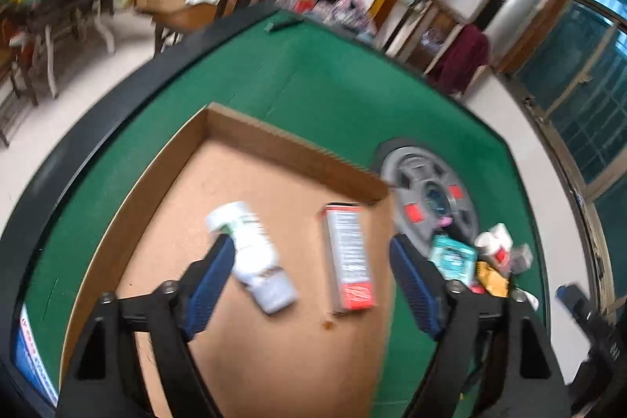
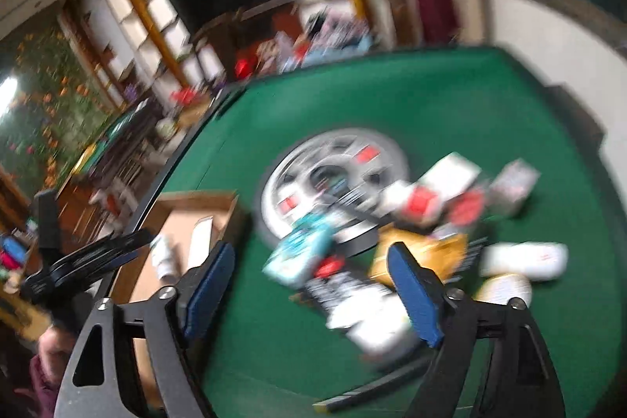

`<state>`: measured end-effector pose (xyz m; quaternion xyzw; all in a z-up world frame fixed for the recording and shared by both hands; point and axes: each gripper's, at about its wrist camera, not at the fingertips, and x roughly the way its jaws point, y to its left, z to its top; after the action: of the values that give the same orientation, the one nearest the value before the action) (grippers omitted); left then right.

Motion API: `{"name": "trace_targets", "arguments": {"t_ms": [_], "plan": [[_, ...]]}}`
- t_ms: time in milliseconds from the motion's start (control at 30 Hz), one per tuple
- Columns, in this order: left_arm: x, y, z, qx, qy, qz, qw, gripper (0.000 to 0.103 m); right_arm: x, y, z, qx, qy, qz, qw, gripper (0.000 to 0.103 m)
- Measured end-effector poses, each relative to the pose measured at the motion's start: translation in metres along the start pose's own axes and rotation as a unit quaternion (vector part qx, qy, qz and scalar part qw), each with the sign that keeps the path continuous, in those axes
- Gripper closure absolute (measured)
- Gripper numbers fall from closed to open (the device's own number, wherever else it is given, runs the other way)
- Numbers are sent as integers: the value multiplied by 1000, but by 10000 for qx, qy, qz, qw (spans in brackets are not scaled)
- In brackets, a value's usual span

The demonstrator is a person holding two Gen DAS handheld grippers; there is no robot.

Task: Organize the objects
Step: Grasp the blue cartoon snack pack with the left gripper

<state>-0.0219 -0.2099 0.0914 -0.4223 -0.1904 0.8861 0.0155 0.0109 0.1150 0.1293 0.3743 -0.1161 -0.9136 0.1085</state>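
left wrist: left claw (image 1: 309, 261) open, empty, above cardboard tray (image 1: 298, 159) on green felt bench (image 1: 321, 85). in tray: white bottle (image 1: 250, 253) lying diagonal, cap toward tray's far-left corner; red-grey box (image 1: 348, 257) long axis toward tray's far wall. right wrist: blurred. right claw (image 2: 311, 271) open, empty, over item pile (image 2: 395, 241) right of tray (image 2: 196, 222), by grey wheel (image 2: 333, 159).

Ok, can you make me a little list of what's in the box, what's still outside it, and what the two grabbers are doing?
in the box: white bottle, red and grey carton
outside, on the green table: blurry pile of packets, round grey wheel
left gripper: open, holding nothing
right gripper: open, holding nothing, over the pile
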Motion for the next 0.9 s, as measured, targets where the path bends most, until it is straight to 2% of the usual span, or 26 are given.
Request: {"name": "trace_targets", "arguments": {"t_ms": [33,100,133,167,200,267,300,333,433,533,567,633,700,833,900], "plan": [[-5,-9,-3,109,-73,-34,9999,17,-17,-10,-1,-5,-382,-190,9991,6],[-10,-36,-10,494,-167,-105,9986,16,-39,-30,-7,93,-1159,-450,9922,0],[-9,-51,-16,719,-173,-142,9972,16,-47,-44,-12,265,-1512,-327,9876,0],[-6,-61,-20,883,-145,-176,9958,16,-48,-62,-14,527,-1600,-104,9857,0],[-2,-69,-24,989,-99,-199,9949,16,-42,-79,-13,845,-1431,-67,9861,0],[11,-85,-34,1104,94,-174,9937,16,-15,-116,-11,1529,-620,-105,9862,0],[15,-88,-37,1101,168,-160,9937,16,0,-134,-12,1779,-264,44,9837,0],[21,-91,-39,1096,235,-150,9936,16,8,-143,-13,1871,-145,51,9822,0],[39,-104,-46,1127,402,-28,9928,16,19,-163,-19,1850,-226,-267,9821,0],[59,-115,-50,1152,568,138,9916,16,23,-175,-22,1814,-404,-379,9819,0],[68,-118,-50,1134,669,204,9911,16,27,-180,-22,1896,-312,-353,9807,0],[81,-121,-50,1109,805,243,9903,16,34,-187,-22,2052,-168,-30,9786,0],[96,-126,-51,1161,926,321,9884,16,36,-186,-21,1969,-78,-45,9804,0],[119,-138,-53,1381,928,598,9842,16,43,-179,-24,1979,34,151,9801,0],[124,-143,-53,1517,888,596,9826,16,47,-179,-25,1991,67,158,9798,0]]}}
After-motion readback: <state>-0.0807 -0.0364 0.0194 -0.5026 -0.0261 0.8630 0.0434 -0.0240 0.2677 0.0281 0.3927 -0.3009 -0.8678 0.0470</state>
